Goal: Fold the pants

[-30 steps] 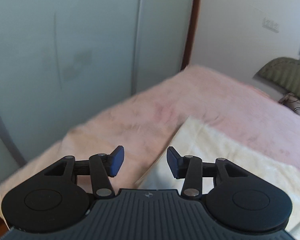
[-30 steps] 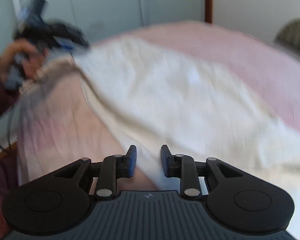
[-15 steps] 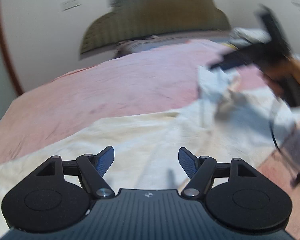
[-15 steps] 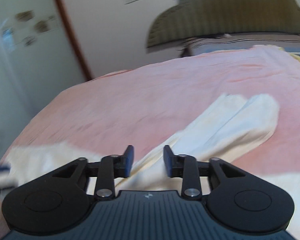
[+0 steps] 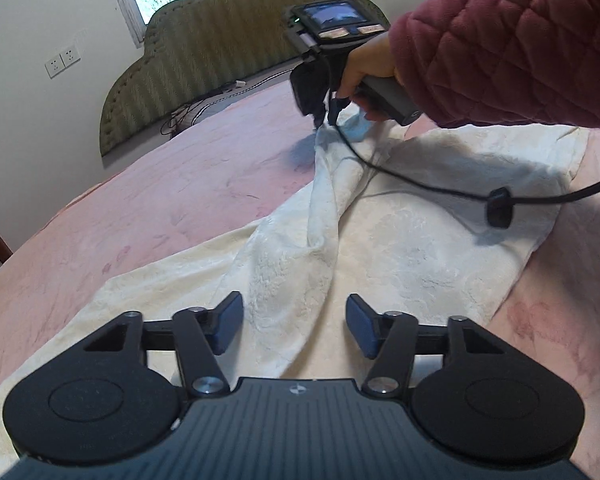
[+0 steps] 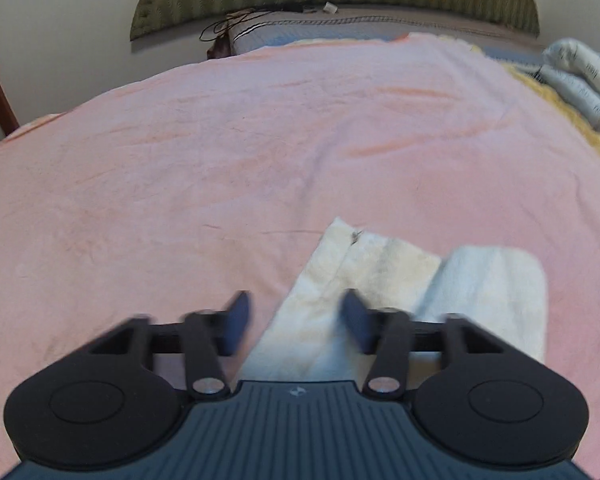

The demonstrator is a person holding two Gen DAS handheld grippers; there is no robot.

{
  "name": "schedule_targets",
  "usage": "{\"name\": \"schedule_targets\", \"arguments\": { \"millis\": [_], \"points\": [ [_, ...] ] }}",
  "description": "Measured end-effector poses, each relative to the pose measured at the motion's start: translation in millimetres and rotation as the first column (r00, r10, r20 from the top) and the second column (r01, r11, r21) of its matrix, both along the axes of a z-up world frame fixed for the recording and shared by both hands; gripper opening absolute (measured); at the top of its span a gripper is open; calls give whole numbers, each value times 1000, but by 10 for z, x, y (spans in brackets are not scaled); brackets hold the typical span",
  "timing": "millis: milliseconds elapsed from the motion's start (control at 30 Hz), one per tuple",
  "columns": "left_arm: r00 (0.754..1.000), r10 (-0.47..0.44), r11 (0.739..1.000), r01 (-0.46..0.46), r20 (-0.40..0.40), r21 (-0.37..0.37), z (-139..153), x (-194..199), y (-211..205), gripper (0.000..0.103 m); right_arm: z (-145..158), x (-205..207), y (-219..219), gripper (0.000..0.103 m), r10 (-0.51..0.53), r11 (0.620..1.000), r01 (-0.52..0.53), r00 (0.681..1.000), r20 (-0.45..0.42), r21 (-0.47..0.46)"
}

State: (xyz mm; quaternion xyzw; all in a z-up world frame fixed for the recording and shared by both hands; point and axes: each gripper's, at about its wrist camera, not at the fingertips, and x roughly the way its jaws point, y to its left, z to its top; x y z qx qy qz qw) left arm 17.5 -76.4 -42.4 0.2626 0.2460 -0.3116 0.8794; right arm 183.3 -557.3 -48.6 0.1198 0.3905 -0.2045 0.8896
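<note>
Your right gripper [image 6: 296, 322] is blurred in its own view, so its finger edges are not sharp. In the left wrist view your hand [image 5: 366, 68] hides its fingertips over the pants [image 5: 400, 240]. The sleeve [image 5: 512, 40] is cut off at the frame edge

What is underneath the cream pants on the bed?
The cream pants lie spread on a pink blanket, which shows around them on all sides. Whatever sits directly beneath the fabric is covered, so it cannot be seen.
</note>
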Motion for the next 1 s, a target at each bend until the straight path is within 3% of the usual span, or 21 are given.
{"name": "schedule_targets", "arguments": {
  "millis": [67, 167, 367, 467, 567, 633, 700, 867, 933, 967, 1000],
  "points": [
    [1000, -4, 1000, 4, -9, -18, 2, 50, -14, 48, 52, -126, -86, 8, -22, 999, 21, 999, 49, 35],
    [1000, 4, 1000, -4, 5, -24, 4, 107, -58, 37, 164, -488, -250, 8, -87, 992, 70, 982, 170, 102],
    [1000, -2, 1000, 2, 13, -8, -44, 127, -113, 31, 338, -1499, -683, 7, -212, 958, 127, 918, 335, 258],
    [1000, 8, 1000, -9, 13, 9, -83, 140, -151, 31, 293, -1720, -857, 8, -213, 938, 100, 923, 322, 332],
    [1000, 27, 1000, -27, -3, 8, -94, 171, -176, 32, 322, -1559, -751, 12, -163, 930, 44, 939, 302, 366],
    [999, 34, 999, -34, -12, 4, -102, 187, -175, 33, 352, -1305, -565, 30, -133, 947, 41, 953, 274, 320],
    [999, 39, 999, -39, -26, 0, -116, 203, -165, 34, 329, -974, -332, 75, -62, 969, 4, 972, 225, 248],
    [999, 25, 1000, -25, -35, -8, -134, 218, -165, 38, 19, -199, 18, 75, -13, 990, 10, 1000, 21, 140],
    [999, 23, 1000, -24, -36, -14, -143, 225, -164, 39, -67, -51, 140, 76, 14, 1000, -13, 1000, -21, 28],
    [999, 23, 999, -24, -38, -21, -145, 235, -159, 39, -83, -15, 182, 74, 19, 1000, -19, 999, -34, -16],
    [999, 23, 999, -24, -41, -30, -150, 243, -152, 39, -87, -21, 168, 54, 14, 1000, -14, 1000, -11, -9]
  ]
}}
